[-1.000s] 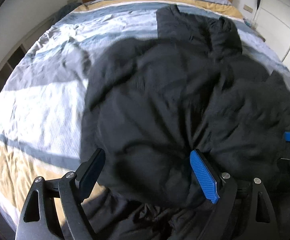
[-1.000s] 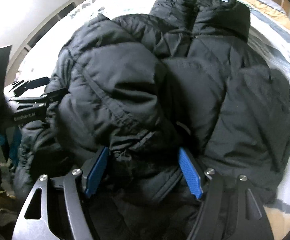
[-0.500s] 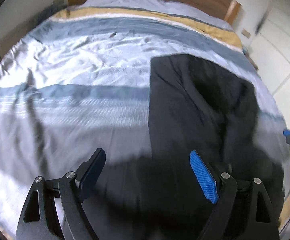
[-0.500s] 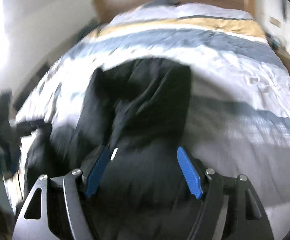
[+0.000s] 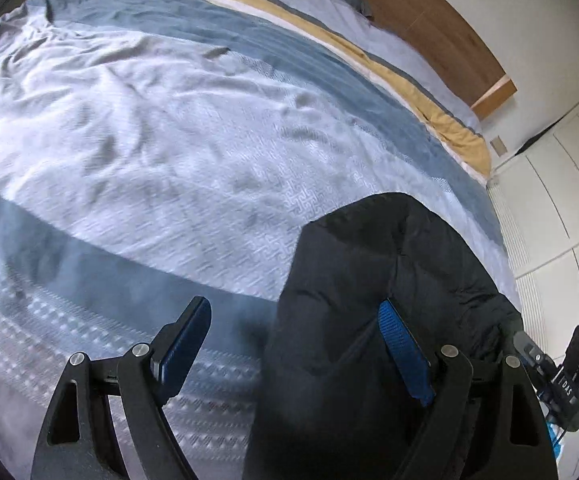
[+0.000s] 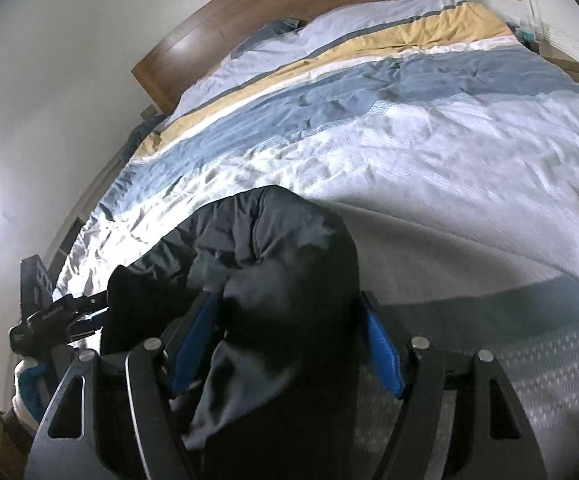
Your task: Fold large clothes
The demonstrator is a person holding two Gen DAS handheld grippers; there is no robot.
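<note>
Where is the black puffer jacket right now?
The black puffer jacket is bunched at the near edge of the striped bedspread. In the right wrist view it fills the right claw; in the left wrist view it sits lower right.

Bed and room around you

You face a bed whose duvet [image 5: 177,128] runs in white, blue and mustard stripes, rumpled throughout, with a wooden headboard [image 6: 289,4] behind it and white wardrobe doors [image 5: 561,200] at one side.
</note>
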